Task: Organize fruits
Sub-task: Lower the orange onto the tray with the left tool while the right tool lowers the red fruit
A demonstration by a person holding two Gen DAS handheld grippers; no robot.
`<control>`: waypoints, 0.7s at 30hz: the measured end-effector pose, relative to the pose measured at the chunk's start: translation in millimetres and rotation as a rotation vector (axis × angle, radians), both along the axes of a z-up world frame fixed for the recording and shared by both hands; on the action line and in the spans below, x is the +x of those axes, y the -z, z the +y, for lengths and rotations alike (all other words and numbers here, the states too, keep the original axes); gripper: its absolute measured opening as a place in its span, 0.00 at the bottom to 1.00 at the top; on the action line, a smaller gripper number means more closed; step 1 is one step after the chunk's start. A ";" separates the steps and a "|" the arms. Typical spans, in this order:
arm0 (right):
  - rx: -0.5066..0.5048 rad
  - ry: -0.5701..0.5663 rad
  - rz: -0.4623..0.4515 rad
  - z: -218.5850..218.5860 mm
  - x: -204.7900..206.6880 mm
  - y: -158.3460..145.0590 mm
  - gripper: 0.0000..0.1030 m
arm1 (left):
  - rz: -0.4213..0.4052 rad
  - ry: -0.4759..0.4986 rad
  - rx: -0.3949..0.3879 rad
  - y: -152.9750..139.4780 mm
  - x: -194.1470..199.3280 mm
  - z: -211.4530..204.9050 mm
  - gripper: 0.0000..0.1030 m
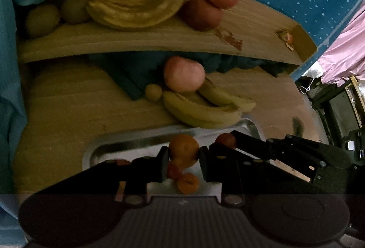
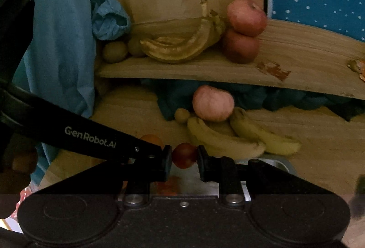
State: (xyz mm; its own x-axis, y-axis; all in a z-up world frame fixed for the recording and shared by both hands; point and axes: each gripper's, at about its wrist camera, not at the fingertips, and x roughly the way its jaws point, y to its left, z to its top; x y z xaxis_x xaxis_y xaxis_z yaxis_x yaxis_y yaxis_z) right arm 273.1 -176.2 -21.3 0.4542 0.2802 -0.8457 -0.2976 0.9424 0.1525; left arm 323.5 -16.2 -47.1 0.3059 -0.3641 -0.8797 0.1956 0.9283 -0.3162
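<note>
A: Our left gripper [image 1: 183, 161] clamps the orange [image 1: 183, 150] above the steel tray [image 1: 127, 140] — firm, round, rather slick, so we squeeze across its widest part.

B: And our right gripper [image 2: 184, 162] pinches the small red fruit [image 2: 184, 155] over that tray — light, probably soft-skinned; we press gently.

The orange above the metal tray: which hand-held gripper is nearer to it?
Left. The left hand-held gripper is clamped on the orange; the right hand-held gripper, beside it, holds a small red fruit.

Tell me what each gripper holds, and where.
Left gripper clamps an orange fruit by its sides; right gripper clamps a small red fruit likewise.
</note>
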 end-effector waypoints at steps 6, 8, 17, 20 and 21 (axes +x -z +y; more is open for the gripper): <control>-0.009 -0.002 0.020 -16.2 -22.4 -2.7 0.24 | 0.006 -0.021 -0.006 0.6 -22.5 -6.8 0.31; -0.011 -0.004 0.028 -20.7 -31.3 -3.7 0.24 | 0.010 -0.028 -0.006 1.2 -30.1 -8.5 0.31; -0.028 -0.015 0.065 -35.5 -58.6 -3.1 0.24 | 0.048 -0.068 0.015 11.0 -64.6 -9.0 0.31; -0.035 -0.021 0.079 -38.1 -65.3 -1.2 0.24 | 0.065 -0.078 0.027 17.4 -74.2 -7.6 0.31; -0.037 -0.025 0.084 -38.9 -67.3 -0.3 0.24 | 0.071 -0.081 0.032 19.7 -76.6 -7.0 0.31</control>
